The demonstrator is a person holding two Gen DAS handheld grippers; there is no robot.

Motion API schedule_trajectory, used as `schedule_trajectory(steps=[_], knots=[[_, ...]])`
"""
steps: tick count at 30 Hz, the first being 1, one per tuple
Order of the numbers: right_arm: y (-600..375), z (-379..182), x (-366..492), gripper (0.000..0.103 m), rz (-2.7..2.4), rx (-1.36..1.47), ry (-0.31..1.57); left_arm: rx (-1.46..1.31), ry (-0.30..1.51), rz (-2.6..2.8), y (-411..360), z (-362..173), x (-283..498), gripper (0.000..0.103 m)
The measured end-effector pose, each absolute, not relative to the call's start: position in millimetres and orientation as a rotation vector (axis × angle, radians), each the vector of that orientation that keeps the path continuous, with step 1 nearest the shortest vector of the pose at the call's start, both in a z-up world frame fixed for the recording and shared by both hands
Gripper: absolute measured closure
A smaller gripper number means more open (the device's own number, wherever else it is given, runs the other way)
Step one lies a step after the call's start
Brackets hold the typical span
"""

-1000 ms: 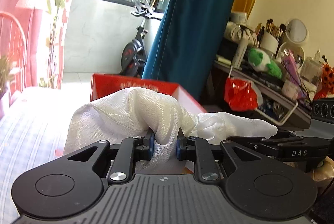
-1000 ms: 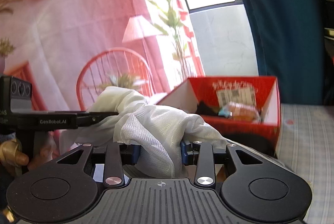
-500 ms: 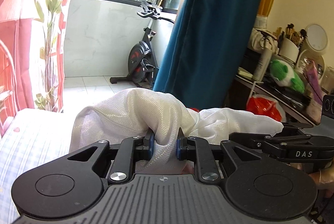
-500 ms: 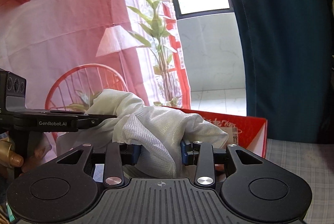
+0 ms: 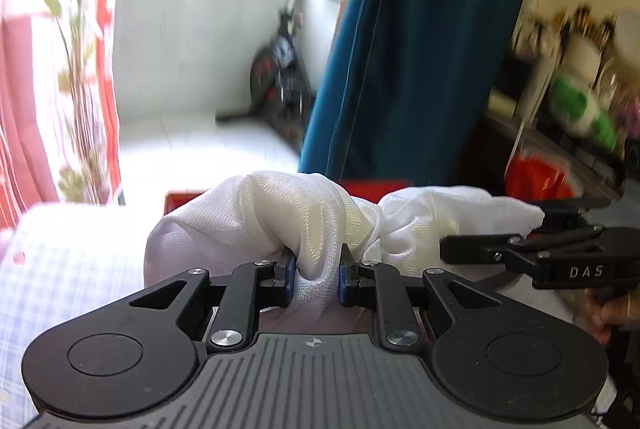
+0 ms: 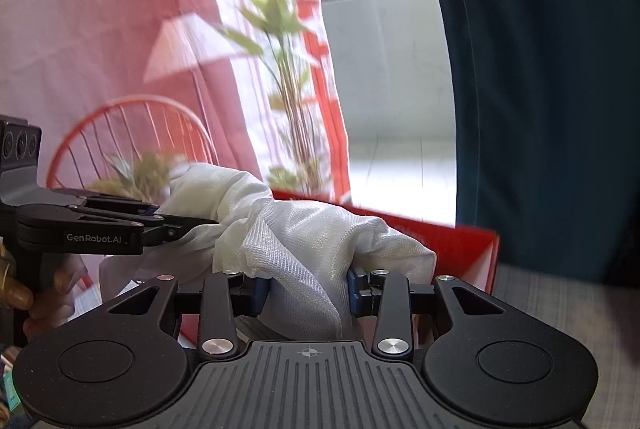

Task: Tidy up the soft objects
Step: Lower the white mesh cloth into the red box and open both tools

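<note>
A white mesh cloth (image 5: pixel 272 217) is held bunched between both grippers, above a bed. My left gripper (image 5: pixel 317 281) is shut on one fold of it. My right gripper (image 6: pixel 307 287) is shut on another fold of the cloth (image 6: pixel 316 241). In the left wrist view the right gripper (image 5: pixel 492 249) reaches in from the right onto the cloth's far end. In the right wrist view the left gripper (image 6: pixel 188 221) reaches in from the left. A red box (image 6: pixel 460 249) stands just behind the cloth; only its rim (image 5: pixel 372 185) shows in the left wrist view.
A checked bedsheet (image 5: pixel 68 269) lies below. A teal curtain (image 5: pixel 412 49) hangs behind the box, a pink printed curtain (image 6: pixel 100 29) to the left. An exercise bike (image 5: pixel 280 77) stands on the balcony floor. A cluttered shelf (image 5: pixel 572 109) with a red bag (image 5: pixel 536 177) is at the right.
Both grippers have risen and tilted up with the cloth still held. The red box has dropped low in both views, its inside now hidden. The views are blurred by motion.
</note>
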State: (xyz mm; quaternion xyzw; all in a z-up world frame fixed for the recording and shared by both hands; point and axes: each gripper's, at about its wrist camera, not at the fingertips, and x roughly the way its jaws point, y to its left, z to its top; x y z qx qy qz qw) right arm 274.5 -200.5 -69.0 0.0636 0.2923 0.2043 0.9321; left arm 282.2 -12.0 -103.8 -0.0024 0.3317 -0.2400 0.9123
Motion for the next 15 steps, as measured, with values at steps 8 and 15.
schedule_trajectory(steps=[8, 15], knots=[[-195.5, -135.9, 306.9, 0.069, 0.373, 0.186, 0.865, 0.057, 0.876, -0.492, -23.6, -149.6, 312.4, 0.082], [-176.9, -154.1, 331.4, 0.070, 0.320, 0.115, 0.978, 0.129, 1.015, -0.456, -35.7, -173.2, 342.5, 0.081]])
